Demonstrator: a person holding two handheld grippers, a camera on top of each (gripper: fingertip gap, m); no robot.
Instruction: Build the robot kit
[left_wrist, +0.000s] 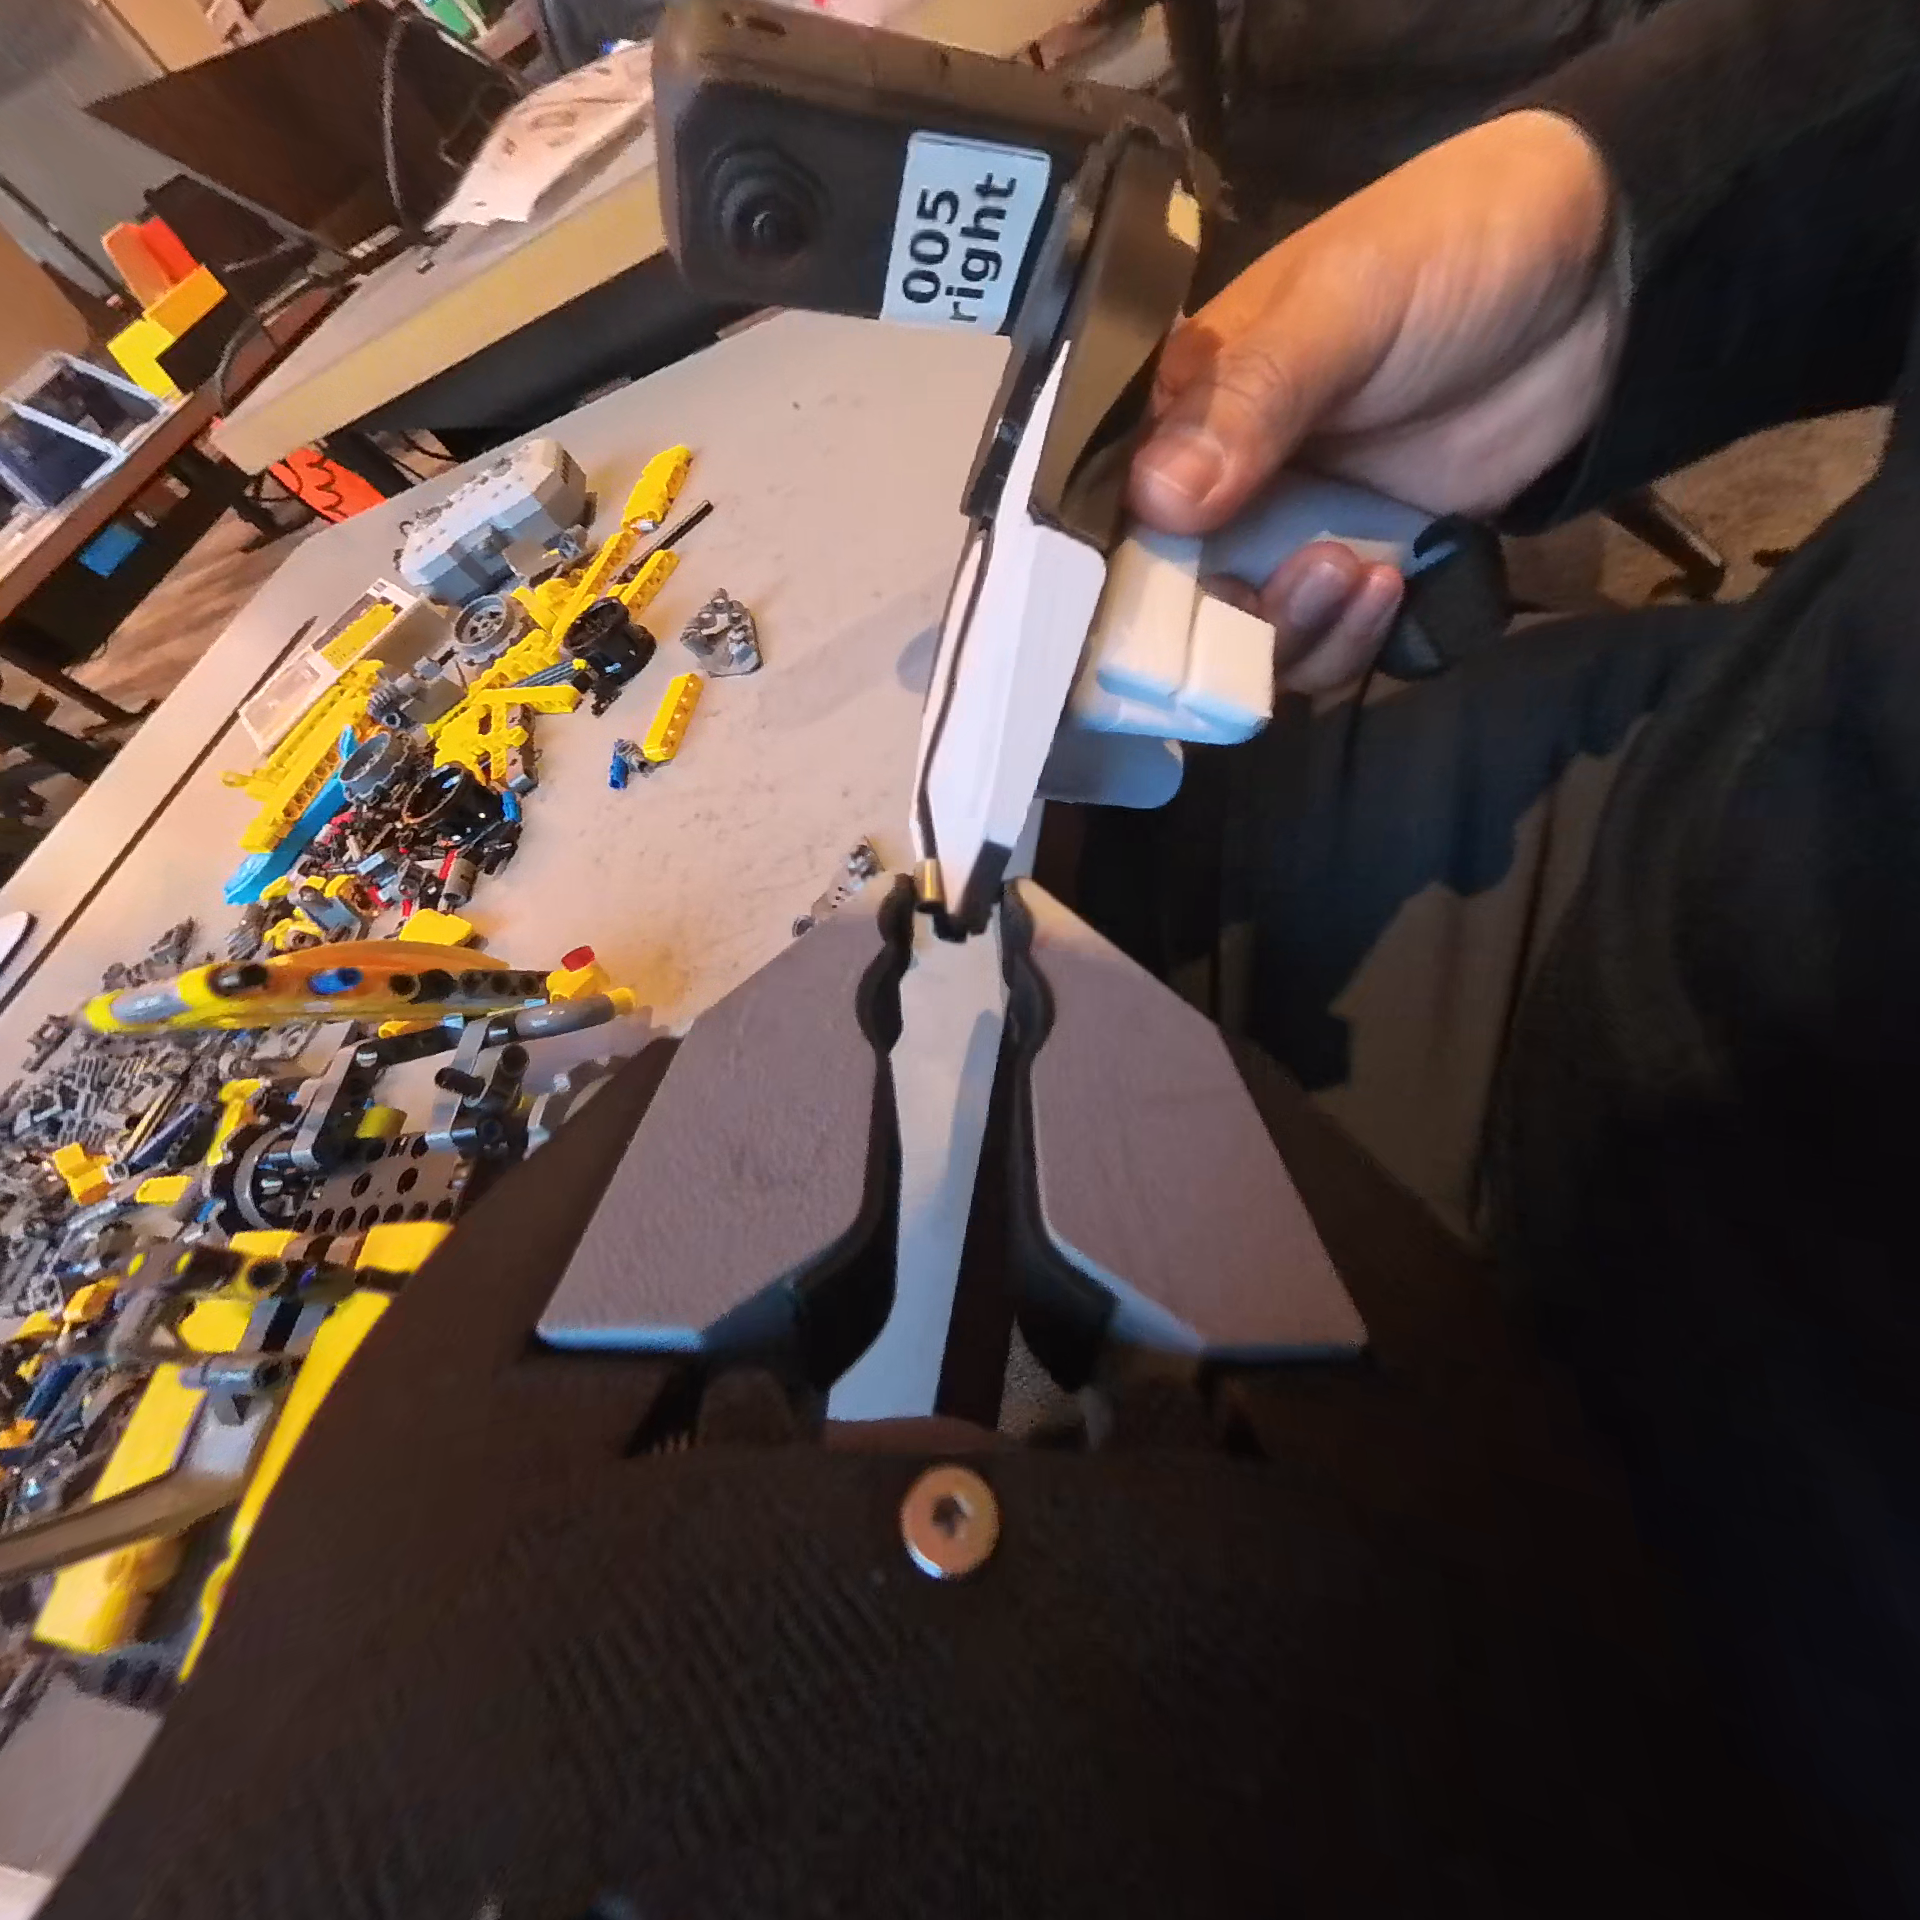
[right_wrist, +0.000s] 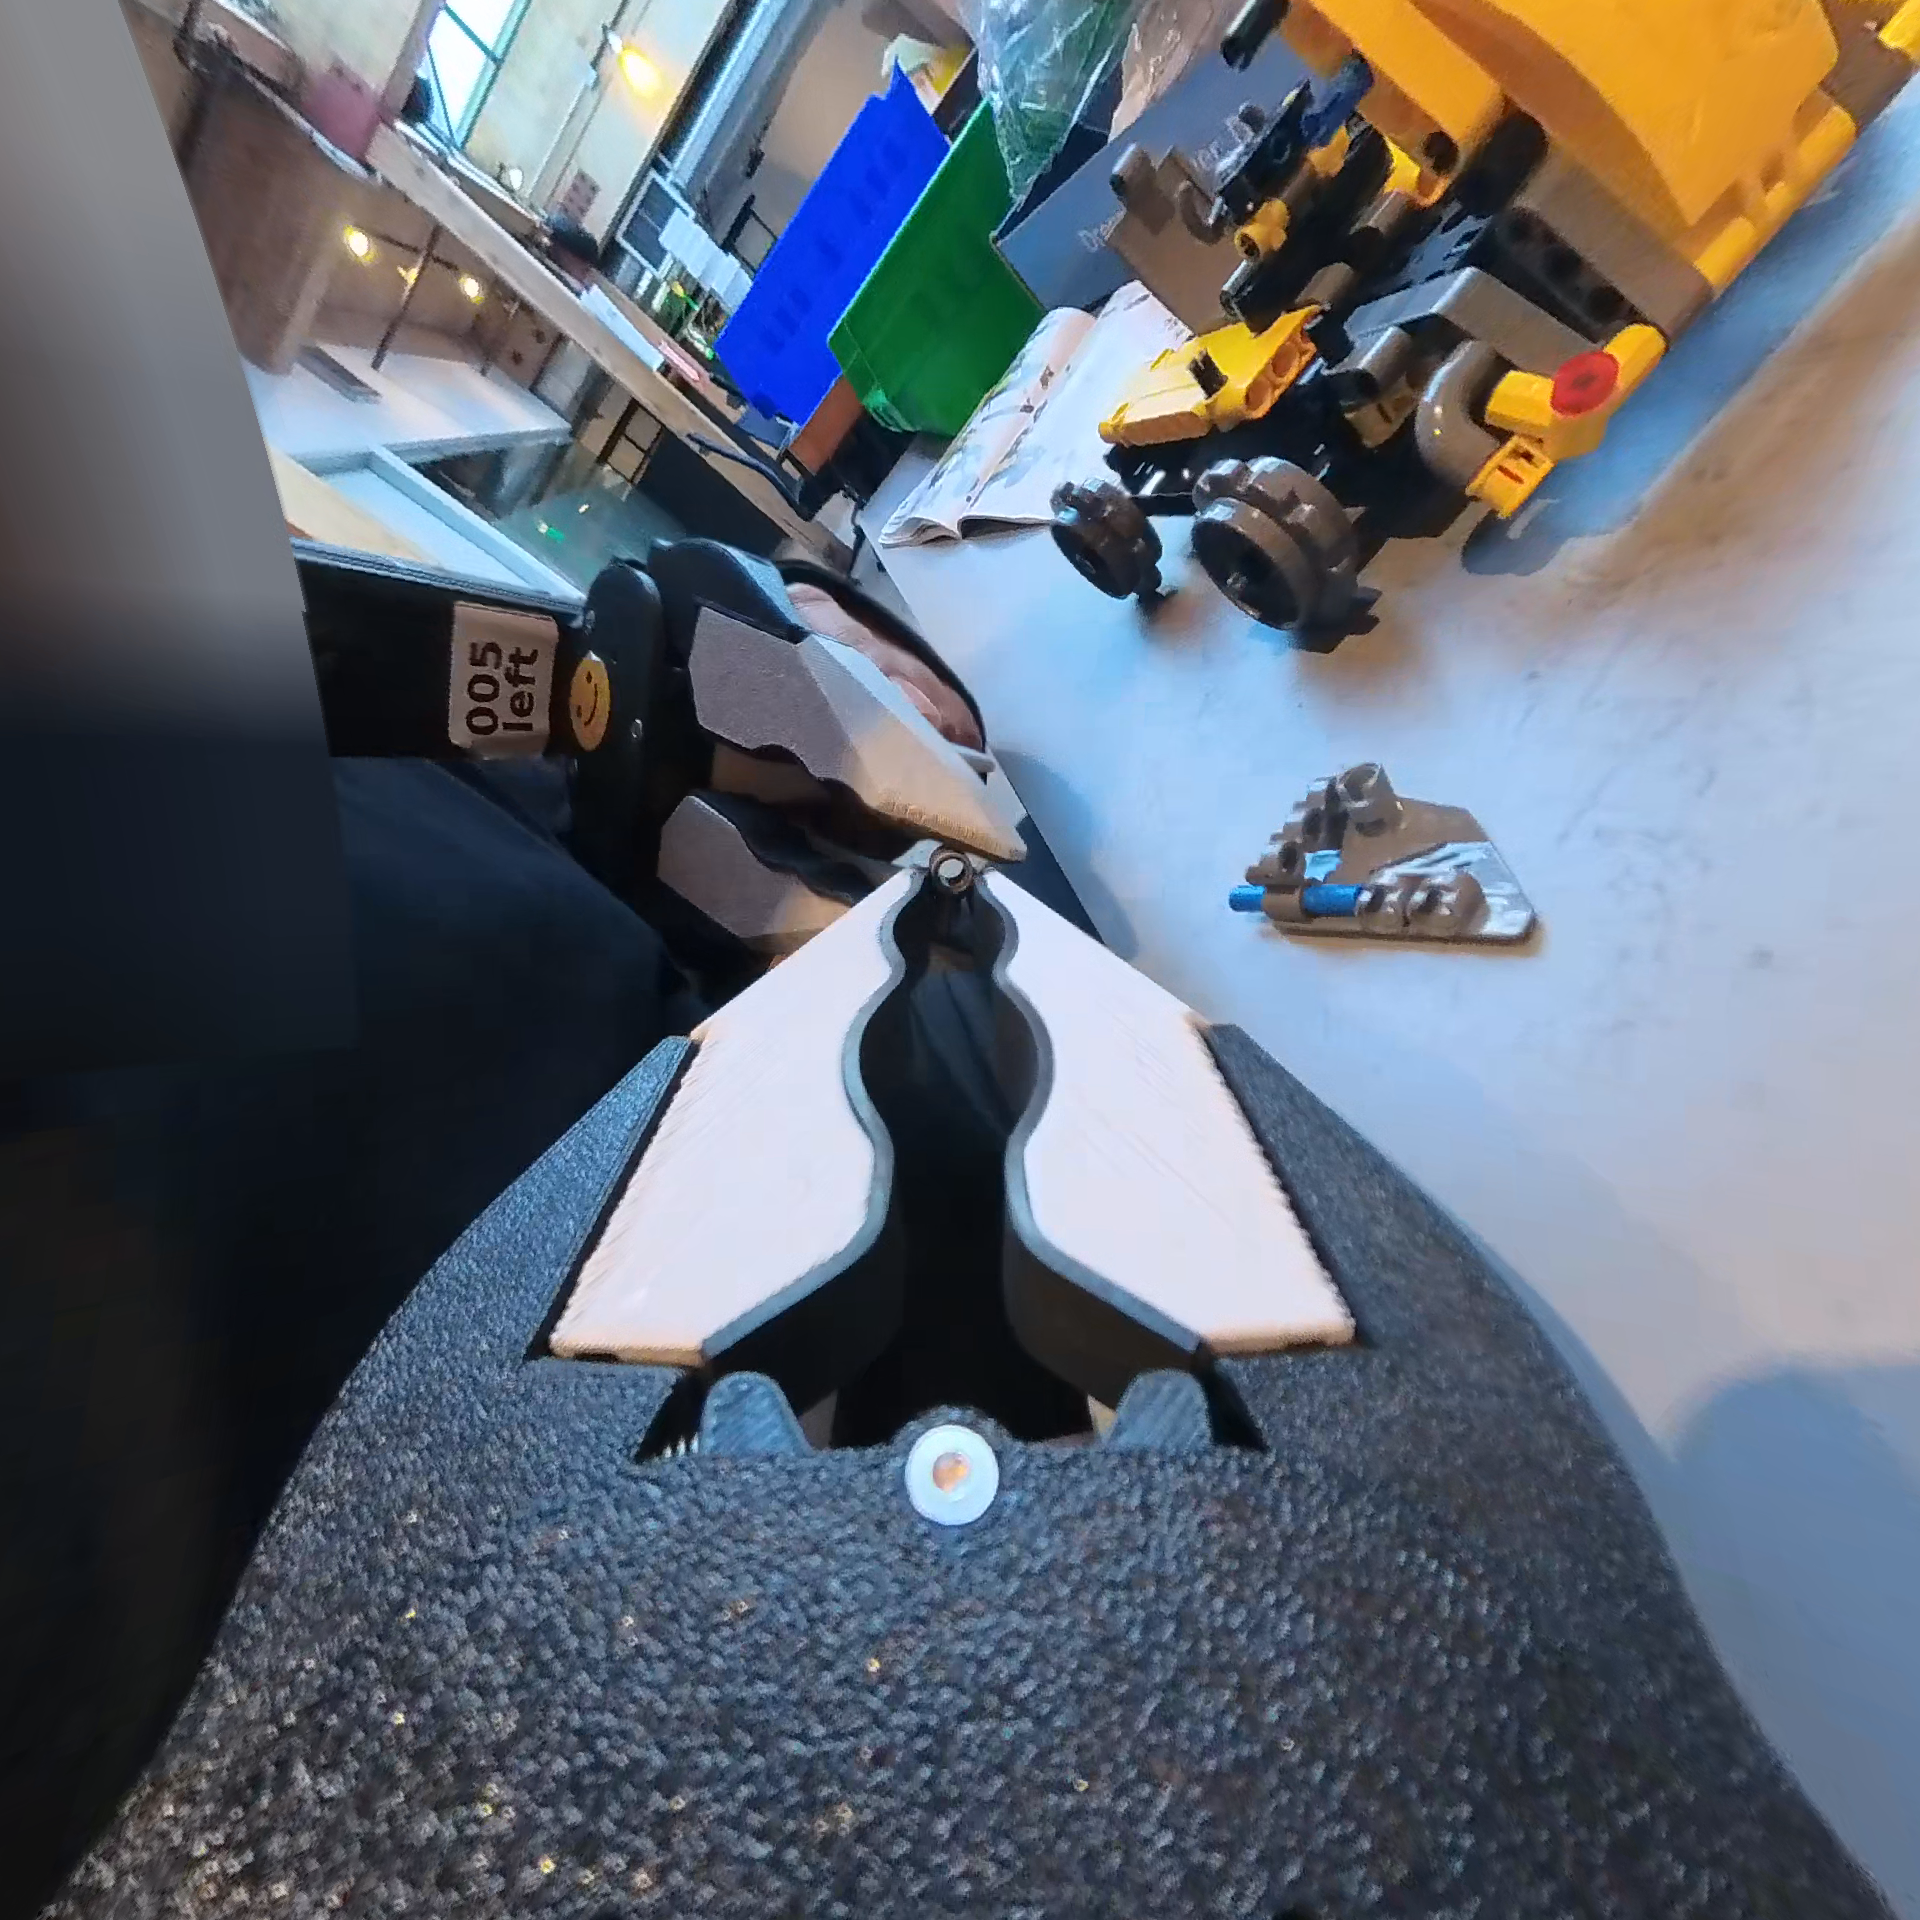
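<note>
A small dark pin (left_wrist: 928, 883) sits just off the table's near edge, where both grippers' tips meet. My right gripper (right_wrist: 951, 878) has pale fingers and is shut on the pin (right_wrist: 951, 864). In the left wrist view the right gripper (left_wrist: 954, 920) comes down from above, held by a hand (left_wrist: 1382, 343). My left gripper (left_wrist: 956, 902) has grey fingers. Its jaws are a narrow gap apart, closed around the pin and the right gripper's tips. In the right wrist view the left gripper (right_wrist: 961, 852) reaches in from the left.
A yellow and black brick vehicle (right_wrist: 1403, 312) stands on the grey table (right_wrist: 1558, 1091). A grey plate part with a blue pin (right_wrist: 1392, 883) lies near the grippers. Loose yellow and grey pieces (left_wrist: 468, 707) cover the table's left. An open booklet (right_wrist: 997, 457) and blue and green bins (right_wrist: 894, 260) lie beyond. Left and right tips are no more than a few centimetres apart.
</note>
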